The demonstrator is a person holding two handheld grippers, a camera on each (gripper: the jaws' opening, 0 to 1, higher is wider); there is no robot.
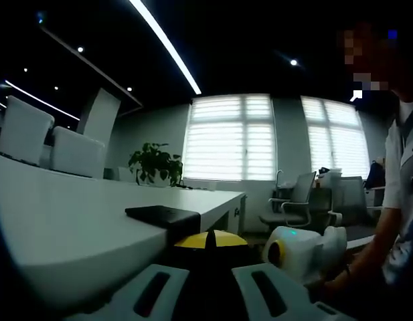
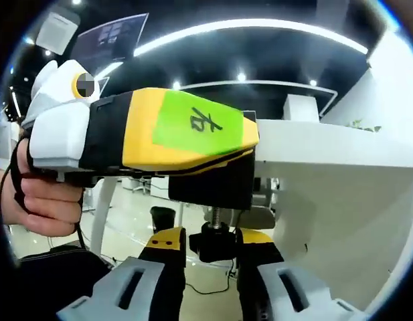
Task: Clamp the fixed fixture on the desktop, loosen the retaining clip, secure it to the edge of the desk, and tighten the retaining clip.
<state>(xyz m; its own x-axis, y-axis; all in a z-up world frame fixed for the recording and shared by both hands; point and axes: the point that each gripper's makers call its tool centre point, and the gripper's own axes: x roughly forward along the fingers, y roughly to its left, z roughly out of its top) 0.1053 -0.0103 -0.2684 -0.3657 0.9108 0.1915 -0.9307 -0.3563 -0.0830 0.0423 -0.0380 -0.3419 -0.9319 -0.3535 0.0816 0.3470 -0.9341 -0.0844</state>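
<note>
A black clamp fixture (image 2: 209,187) sits on the edge of the white desk (image 2: 326,144), its body hanging below the top. Its threaded screw ends in a black knob (image 2: 207,250). My right gripper (image 2: 214,244) is shut on that knob from below, a yellow fingertip (image 2: 167,239) on each side. My left gripper (image 2: 186,130), yellow with a green label and held by a hand (image 2: 49,197), is shut on the fixture at the desk edge. In the left gripper view the fixture's black top plate (image 1: 162,215) lies on the desk (image 1: 65,227), just beyond the left gripper (image 1: 209,239). The right gripper (image 1: 303,251) is low at the right.
A person (image 1: 400,200) stands at the right in the left gripper view. White chairs (image 1: 72,150) line the desk's far side, a potted plant (image 1: 156,164) stands near the windows, and office chairs (image 1: 293,200) beyond the desk end. Under the desk are its leg (image 2: 102,200) and open floor.
</note>
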